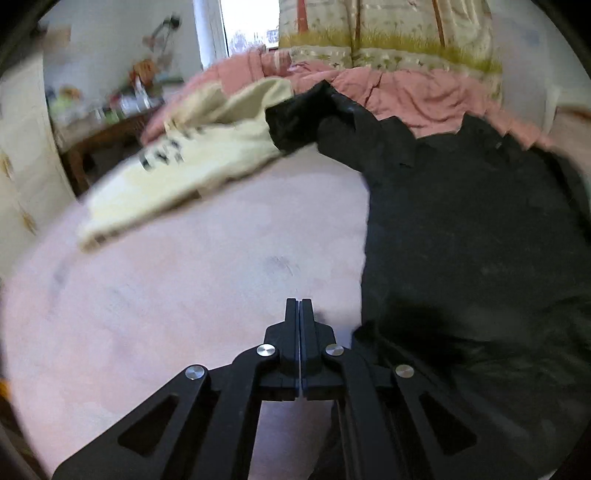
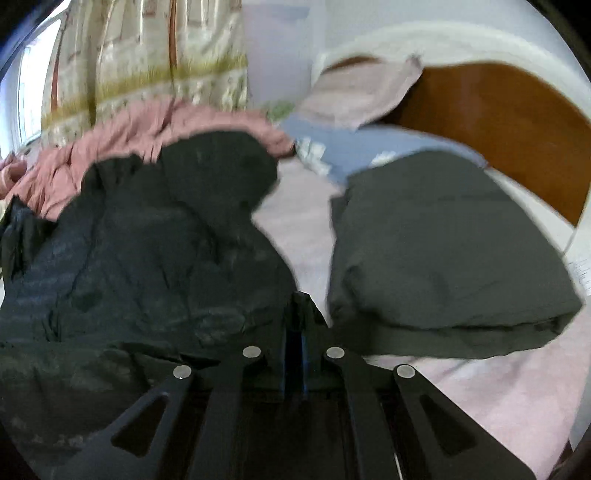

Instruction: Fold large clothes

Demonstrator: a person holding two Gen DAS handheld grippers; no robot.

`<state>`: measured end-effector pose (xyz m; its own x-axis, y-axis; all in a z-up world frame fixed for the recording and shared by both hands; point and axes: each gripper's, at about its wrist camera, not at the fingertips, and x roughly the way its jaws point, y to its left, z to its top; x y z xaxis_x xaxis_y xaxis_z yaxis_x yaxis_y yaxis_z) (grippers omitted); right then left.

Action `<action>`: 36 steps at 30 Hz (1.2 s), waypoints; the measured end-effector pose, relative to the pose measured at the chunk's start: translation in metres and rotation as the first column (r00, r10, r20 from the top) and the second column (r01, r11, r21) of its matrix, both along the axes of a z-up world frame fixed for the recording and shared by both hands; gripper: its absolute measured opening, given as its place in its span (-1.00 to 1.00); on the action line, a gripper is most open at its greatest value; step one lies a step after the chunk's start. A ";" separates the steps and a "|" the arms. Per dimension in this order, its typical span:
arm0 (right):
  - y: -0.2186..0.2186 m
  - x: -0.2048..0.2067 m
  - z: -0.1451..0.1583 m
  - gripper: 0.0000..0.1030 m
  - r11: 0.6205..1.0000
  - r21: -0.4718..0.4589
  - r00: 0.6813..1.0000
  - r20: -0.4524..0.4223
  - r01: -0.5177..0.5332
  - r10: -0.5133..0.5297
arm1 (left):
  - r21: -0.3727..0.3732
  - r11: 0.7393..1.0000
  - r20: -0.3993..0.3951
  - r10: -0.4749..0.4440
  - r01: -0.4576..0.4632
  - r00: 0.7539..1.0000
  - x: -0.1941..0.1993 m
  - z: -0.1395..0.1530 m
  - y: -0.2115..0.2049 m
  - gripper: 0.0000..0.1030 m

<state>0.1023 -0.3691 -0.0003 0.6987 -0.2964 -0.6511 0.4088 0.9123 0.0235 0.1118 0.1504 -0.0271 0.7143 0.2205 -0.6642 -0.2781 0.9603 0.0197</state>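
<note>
A large black garment (image 1: pixel 472 229) lies spread on the pale pink bed sheet (image 1: pixel 184 288), to the right in the left wrist view. My left gripper (image 1: pixel 299 306) is shut with nothing visible between its jaws, over bare sheet just left of the garment's edge. In the right wrist view the same black garment (image 2: pixel 147 236) fills the left and bottom. My right gripper (image 2: pixel 299 306) is shut on a fold of the black garment at its right edge.
A cream garment with dark lettering (image 1: pixel 192 155) lies at the back left. A folded dark grey garment (image 2: pixel 443 251) lies to the right. A crumpled pink quilt (image 1: pixel 406 92) and a patterned curtain (image 1: pixel 388 33) are behind. A wooden headboard (image 2: pixel 498 122) stands at the right.
</note>
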 end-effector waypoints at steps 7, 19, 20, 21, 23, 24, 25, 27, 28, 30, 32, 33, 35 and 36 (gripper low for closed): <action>0.000 -0.053 0.039 0.29 0.996 -0.071 0.963 0.266 0.061 -0.040 | -0.048 0.989 0.281 -0.122 0.141 0.952 -0.068 0.064 -0.007 -0.68; 0.088 -0.069 0.012 0.41 0.845 0.070 0.848 0.058 -0.530 0.527 | 0.156 0.959 0.073 -0.252 0.238 0.965 -0.064 0.010 -0.134 -0.05; 0.091 -0.065 0.005 0.41 0.852 0.051 0.853 0.017 -0.522 0.522 | 0.156 0.962 0.044 -0.234 0.224 0.971 -0.057 0.006 -0.133 -0.08; 0.090 -0.062 -0.004 0.41 0.862 0.049 0.862 -0.015 -0.505 0.506 | 0.135 0.969 0.024 -0.214 0.208 0.977 -0.054 0.005 -0.129 -0.09; 0.073 -0.063 -0.015 0.41 0.892 0.097 0.895 -0.018 -0.442 0.445 | 0.084 0.982 0.025 -0.171 0.168 0.985 -0.059 0.004 -0.116 -0.04; 0.060 -0.065 -0.018 0.37 0.896 0.160 0.908 0.002 -0.414 0.419 | 0.050 0.987 0.010 -0.155 0.154 0.988 -0.063 0.000 -0.110 0.03; 0.051 -0.067 -0.019 0.35 0.892 0.208 0.914 0.020 -0.401 0.406 | 0.023 0.988 -0.007 -0.152 0.152 0.988 -0.064 -0.005 -0.103 0.03; 0.040 -0.074 -0.022 0.35 0.885 0.270 0.923 0.032 -0.378 0.384 | -0.008 0.988 -0.022 -0.155 0.155 0.988 -0.073 -0.007 -0.098 0.03; 0.042 -0.080 -0.023 0.35 0.887 0.273 0.923 0.018 -0.373 0.383 | -0.001 0.988 -0.017 -0.154 0.154 0.988 -0.083 -0.007 -0.100 0.03; 0.050 -0.093 -0.024 0.35 0.899 0.230 0.923 -0.007 -0.374 0.385 | 0.022 0.988 -0.012 -0.154 0.154 0.988 -0.101 -0.009 -0.106 0.03; 0.062 -0.110 -0.022 0.36 0.915 0.150 0.924 -0.021 -0.374 0.381 | 0.040 0.987 -0.006 -0.155 0.155 0.988 -0.114 -0.011 -0.107 0.03; 0.067 -0.116 -0.021 0.36 0.919 0.124 0.925 -0.022 -0.374 0.379 | 0.044 0.986 0.005 -0.160 0.159 0.987 -0.119 -0.011 -0.108 0.03; 0.075 -0.126 -0.017 0.36 0.927 0.066 0.928 -0.016 -0.370 0.371 | 0.043 0.985 0.039 -0.169 0.168 0.985 -0.126 -0.006 -0.105 0.03; 0.075 -0.130 -0.013 0.37 0.929 0.046 0.930 0.001 -0.368 0.368 | 0.031 0.985 0.064 -0.171 0.170 0.983 -0.129 -0.002 -0.103 0.03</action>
